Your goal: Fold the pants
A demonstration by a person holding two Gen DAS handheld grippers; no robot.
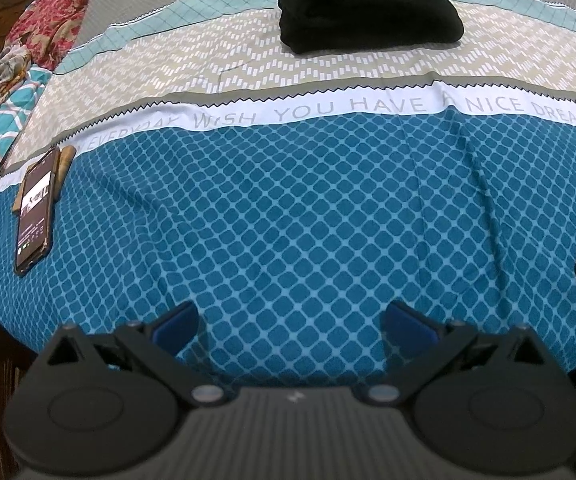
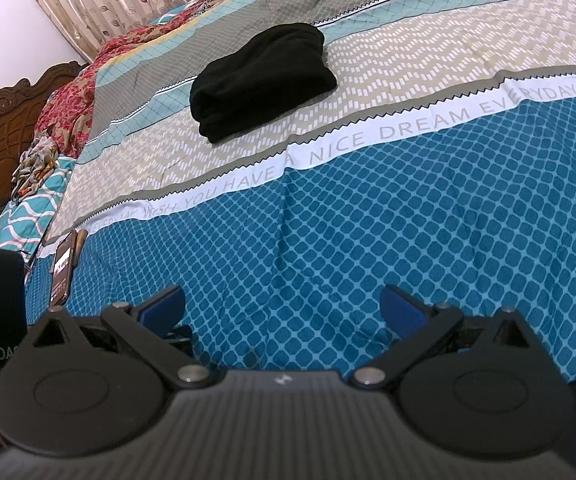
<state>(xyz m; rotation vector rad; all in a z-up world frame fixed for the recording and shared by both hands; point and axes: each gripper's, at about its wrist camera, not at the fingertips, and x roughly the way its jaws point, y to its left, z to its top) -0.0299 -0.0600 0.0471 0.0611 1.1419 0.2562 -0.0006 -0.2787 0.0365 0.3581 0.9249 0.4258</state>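
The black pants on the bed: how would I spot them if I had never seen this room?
Start with the bed sheet and its white band of printed words. Just beyond that band, on the beige zigzag stripe, lie the black pants, folded into a thick bundle. They are the only plain black thing there; the phone lies far off at the sheet's edge.

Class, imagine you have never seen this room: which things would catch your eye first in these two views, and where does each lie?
The folded black pants stand out first, a dark bundle on the beige zigzag band far across the bedsheet. Next comes the white strip of lettering running across the sheet, between that band and the blue diamond pattern. A smartphone lies near the sheet's left edge, while the left gripper and the right gripper hang open over the near blue part.
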